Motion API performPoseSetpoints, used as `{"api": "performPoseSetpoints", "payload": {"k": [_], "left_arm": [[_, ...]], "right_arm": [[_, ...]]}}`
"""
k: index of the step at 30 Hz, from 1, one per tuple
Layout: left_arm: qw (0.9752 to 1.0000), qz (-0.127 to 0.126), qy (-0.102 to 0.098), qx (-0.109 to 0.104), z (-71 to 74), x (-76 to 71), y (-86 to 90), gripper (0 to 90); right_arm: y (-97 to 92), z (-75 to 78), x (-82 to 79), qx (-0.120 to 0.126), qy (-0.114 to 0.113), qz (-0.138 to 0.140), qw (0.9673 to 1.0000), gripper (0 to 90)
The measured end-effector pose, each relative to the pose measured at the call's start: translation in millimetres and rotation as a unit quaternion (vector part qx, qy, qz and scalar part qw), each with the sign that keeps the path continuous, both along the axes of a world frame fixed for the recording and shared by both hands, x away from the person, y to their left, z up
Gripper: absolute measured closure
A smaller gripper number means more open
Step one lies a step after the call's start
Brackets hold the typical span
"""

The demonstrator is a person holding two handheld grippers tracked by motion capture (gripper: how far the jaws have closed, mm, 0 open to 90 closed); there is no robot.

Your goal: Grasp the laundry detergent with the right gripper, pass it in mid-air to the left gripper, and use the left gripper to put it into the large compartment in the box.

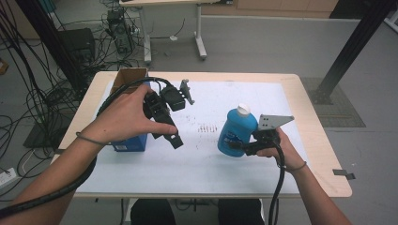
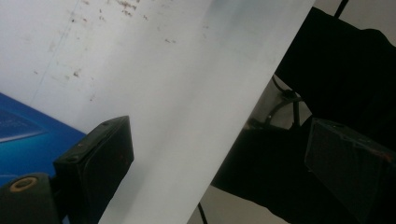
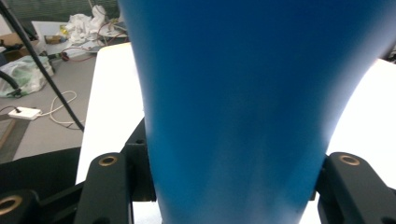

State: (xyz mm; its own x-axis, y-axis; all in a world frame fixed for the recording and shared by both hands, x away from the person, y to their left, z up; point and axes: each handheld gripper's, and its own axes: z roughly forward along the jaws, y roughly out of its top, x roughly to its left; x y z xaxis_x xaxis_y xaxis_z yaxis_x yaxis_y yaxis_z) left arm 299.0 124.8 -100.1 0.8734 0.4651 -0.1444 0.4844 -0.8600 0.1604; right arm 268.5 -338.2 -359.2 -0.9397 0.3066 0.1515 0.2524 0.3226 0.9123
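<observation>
High view: right claw (image 1: 246, 144) clamps blue bottle (image 1: 236, 131), centre-right above white desk (image 1: 206, 159); left claw (image 1: 171, 133) centre-left, by blue box (image 1: 129, 144).
Left gripper view: jaws spread, nothing between.
Right gripper view: bottle (image 3: 233, 116) gripped, mid-frame.

The right hand-held gripper (image 3: 236, 186) clamps a blue bottle (image 3: 243, 107), one black jaw pressed against each side of its body. The bottle rises between the jaws, above the white bench (image 3: 114, 98). At left, beyond the bench edge, cables and a white power strip (image 3: 22, 113) lie on the floor (image 3: 42, 135).
</observation>
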Motion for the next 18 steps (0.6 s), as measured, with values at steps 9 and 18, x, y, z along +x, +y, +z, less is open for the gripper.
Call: {"api": "performPoseSetpoints", "payload": {"k": [9,18], "left_arm": [[0.9998,-0.021,-0.003,0.005,8.0,0.3,-7.0,8.1],[0.9990,-0.042,-0.003,0.011,12.5,1.0,-17.0,8.1]], "right_arm": [[9.0,1.5,0.6,0.002,0.004,0.024,0.9997,41.8],[20.6,5.6,2.2,0.000,0.005,0.048,0.9988,41.8]]}}
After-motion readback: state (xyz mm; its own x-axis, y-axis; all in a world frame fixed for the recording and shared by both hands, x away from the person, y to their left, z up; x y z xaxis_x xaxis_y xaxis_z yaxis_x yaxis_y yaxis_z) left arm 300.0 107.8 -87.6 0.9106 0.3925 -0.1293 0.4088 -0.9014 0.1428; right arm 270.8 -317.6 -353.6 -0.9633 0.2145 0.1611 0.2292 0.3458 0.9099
